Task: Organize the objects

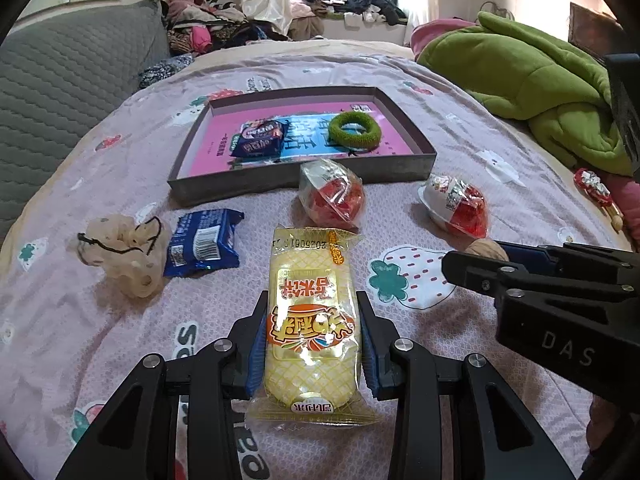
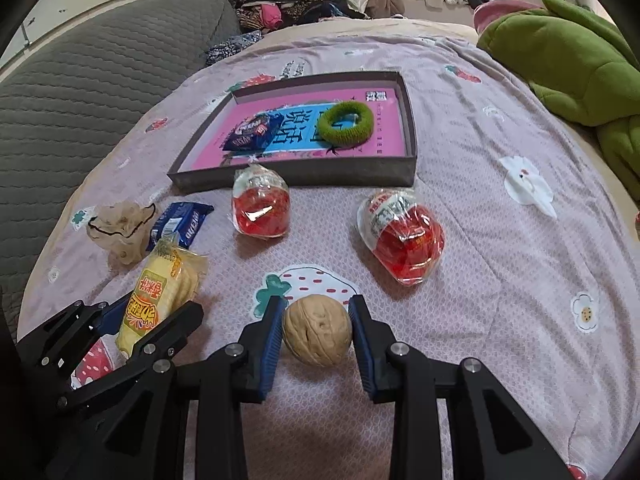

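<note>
My left gripper (image 1: 312, 340) was clenched on a long yellow snack pack (image 1: 310, 320) in glossy crinkled film, above the bedsheet (image 1: 460, 152). My right gripper (image 2: 317, 330) pinched a round, wrinkled walnut (image 2: 317, 330) between its ribbed blue pads (image 2: 269, 344). Ahead lay the shallow rectangular box (image 2: 304, 178), holding a fuzzy green ring (image 2: 347, 123) and a blue packet (image 2: 252, 130).

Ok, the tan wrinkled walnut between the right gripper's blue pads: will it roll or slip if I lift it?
The tan wrinkled walnut is nearly round, so it would probably roll on the soft bedspread if released. Its ridged shell looks hard; the right gripper pads touch only small patches, so it may pivot or squirt out. Likely light.
</note>
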The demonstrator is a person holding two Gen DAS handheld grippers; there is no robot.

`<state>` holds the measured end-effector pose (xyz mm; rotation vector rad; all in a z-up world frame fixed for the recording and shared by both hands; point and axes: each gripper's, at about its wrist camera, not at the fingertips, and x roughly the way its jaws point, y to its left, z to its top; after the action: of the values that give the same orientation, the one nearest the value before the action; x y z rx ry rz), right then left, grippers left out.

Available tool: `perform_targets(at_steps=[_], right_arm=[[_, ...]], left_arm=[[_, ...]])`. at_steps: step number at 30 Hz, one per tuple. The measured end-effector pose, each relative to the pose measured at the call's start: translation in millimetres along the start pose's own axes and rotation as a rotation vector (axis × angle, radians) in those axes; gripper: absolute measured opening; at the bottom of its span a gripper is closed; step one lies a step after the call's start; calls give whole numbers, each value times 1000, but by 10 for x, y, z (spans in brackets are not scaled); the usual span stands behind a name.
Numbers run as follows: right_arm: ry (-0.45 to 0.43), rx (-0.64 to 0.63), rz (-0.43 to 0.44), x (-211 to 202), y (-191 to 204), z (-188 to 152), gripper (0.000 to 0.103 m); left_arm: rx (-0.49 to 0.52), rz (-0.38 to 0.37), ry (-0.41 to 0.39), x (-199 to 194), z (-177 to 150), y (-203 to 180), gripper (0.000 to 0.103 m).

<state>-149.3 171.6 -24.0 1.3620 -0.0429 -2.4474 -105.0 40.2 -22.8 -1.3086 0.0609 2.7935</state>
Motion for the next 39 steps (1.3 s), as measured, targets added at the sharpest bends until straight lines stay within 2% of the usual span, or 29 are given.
perform_targets(at_steps=[22,39], right_arm=[[-105,-62,-11,-646,298,102,33],[-157,-81,-18,-998,384,129,33]], left_arm=[[-26,22,-93,-600,173,225,39],[-37,24,-148,-934,299,296,39]])
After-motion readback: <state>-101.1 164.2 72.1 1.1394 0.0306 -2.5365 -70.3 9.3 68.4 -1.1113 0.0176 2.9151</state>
